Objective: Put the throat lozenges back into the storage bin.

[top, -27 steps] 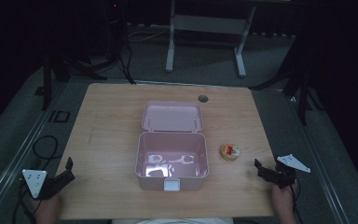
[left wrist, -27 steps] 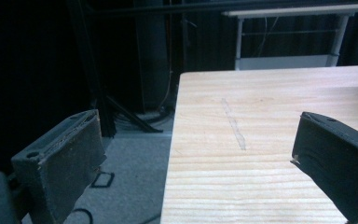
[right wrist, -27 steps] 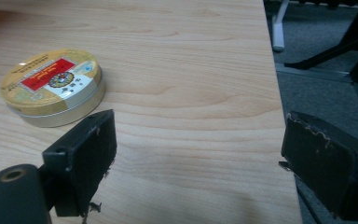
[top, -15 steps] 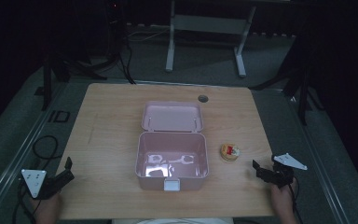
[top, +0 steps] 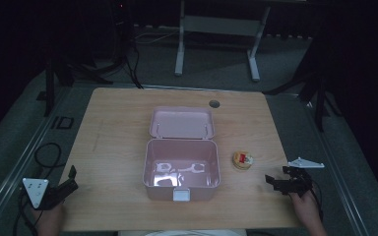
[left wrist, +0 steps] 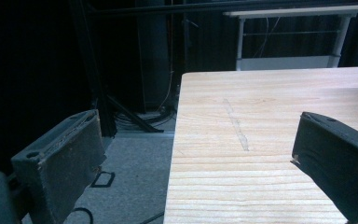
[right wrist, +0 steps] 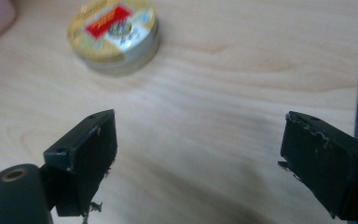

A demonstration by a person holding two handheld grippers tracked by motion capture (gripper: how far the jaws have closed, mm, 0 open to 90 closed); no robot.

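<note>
- The room is dark; light falls mostly on the table, a pale wood top with a round grommet hole near its far edge.
- A grey floor surrounds it.
- Beyond stands a white-legged desk frame.
- Black cables trail on the floor at the far left.
- A dark stand rises at the left.
</note>
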